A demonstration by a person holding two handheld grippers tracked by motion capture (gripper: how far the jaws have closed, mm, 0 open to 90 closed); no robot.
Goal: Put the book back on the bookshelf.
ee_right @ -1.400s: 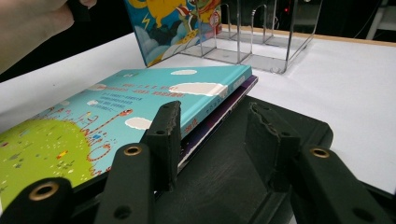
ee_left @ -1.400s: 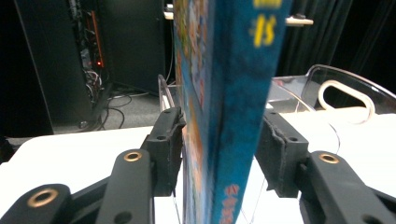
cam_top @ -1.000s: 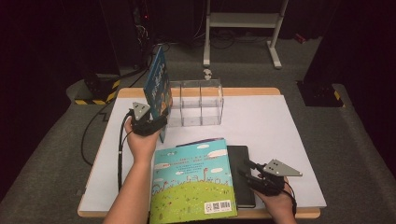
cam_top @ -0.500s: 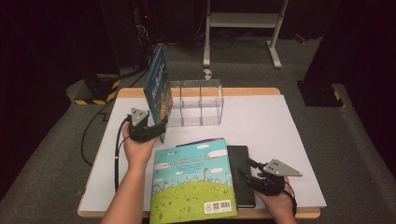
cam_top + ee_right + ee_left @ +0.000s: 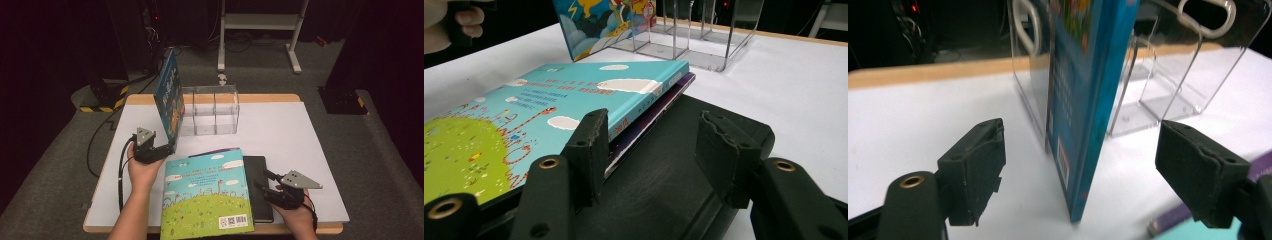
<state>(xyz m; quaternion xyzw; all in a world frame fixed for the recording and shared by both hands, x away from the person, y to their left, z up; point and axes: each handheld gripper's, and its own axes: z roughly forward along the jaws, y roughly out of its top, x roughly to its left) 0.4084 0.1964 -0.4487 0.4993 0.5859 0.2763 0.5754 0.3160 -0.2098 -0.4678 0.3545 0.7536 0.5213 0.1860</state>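
High view, upright book: a blue picture book point(image 5: 169, 97) stands on edge at the left end of the clear acrylic rack point(image 5: 212, 109), leaning against it, near the back of the white table point(image 5: 300, 145).
High view, left gripper: the left gripper point(image 5: 159, 150) sits at the book's near bottom corner; its jaws have just been opening, and the book stands free between them.
High view, stack: a green and blue picture book point(image 5: 205, 192) lies flat at the front edge, partly over a black book point(image 5: 260, 187), with the right gripper point(image 5: 267, 186) just at the black cover's right side.
Left gripper view: jaws spread wide on either side of the book's edge point(image 5: 1088, 100), both pads well off the covers, so it is released. The rack's dividers point(image 5: 1168, 85) stand right behind.
Right gripper view: jaws half open above the black cover point(image 5: 659, 165), gripping nothing; one jaw sits beside the edge of the flat picture book point(image 5: 524, 125).
Handling, my guess: thin, stiff hardcover, light, glossy and a bit slippery; on edge it could topple sideways.
Hold: pinch across both covers near the lower spine edge.
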